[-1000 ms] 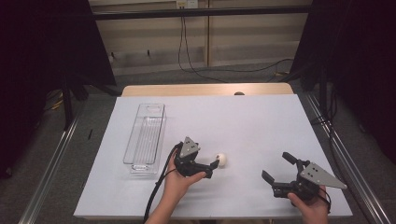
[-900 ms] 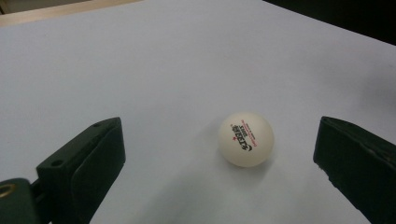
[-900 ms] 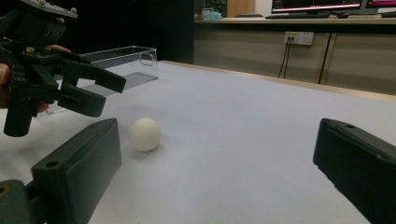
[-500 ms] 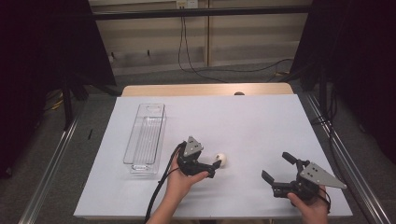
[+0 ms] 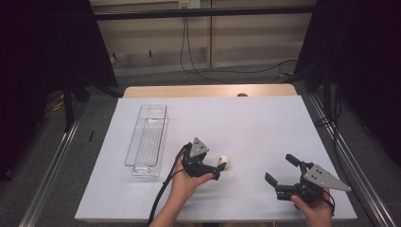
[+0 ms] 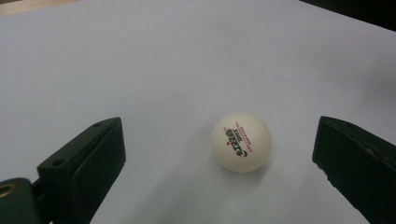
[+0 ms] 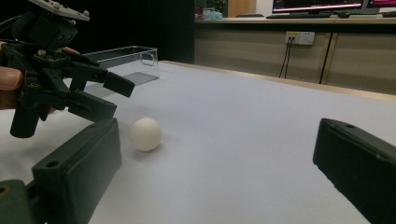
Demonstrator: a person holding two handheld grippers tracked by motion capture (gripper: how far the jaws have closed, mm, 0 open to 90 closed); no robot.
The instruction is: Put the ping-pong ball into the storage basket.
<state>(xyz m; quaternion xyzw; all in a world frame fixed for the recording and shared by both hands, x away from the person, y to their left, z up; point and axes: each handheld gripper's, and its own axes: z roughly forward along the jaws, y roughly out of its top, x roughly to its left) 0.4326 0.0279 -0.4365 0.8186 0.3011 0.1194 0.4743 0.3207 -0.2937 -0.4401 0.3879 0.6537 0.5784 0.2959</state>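
A white table tennis ball (image 5: 223, 162) with red and black print (image 6: 241, 142) rests on the white table (image 5: 246, 123). My left gripper (image 5: 218, 166) lies low on the table with its jaws open on either side of the ball, not touching it (image 6: 217, 122). My right gripper (image 5: 279, 167) is open near the front right of the table with nothing between its jaws (image 7: 217, 125). It points toward the ball (image 7: 145, 134) and the left gripper (image 7: 122, 99), which lie farther off.
A clear plastic tray (image 5: 146, 138) lies lengthwise at the left of the table, seen also in the right gripper view (image 7: 126, 53). A cable (image 5: 163, 194) trails from the left gripper over the front edge. Beyond the far edge runs a wooden strip (image 5: 208, 90).
My left gripper has edged slightly to the right, closer around the ball. The ball and my right gripper have stayed put.
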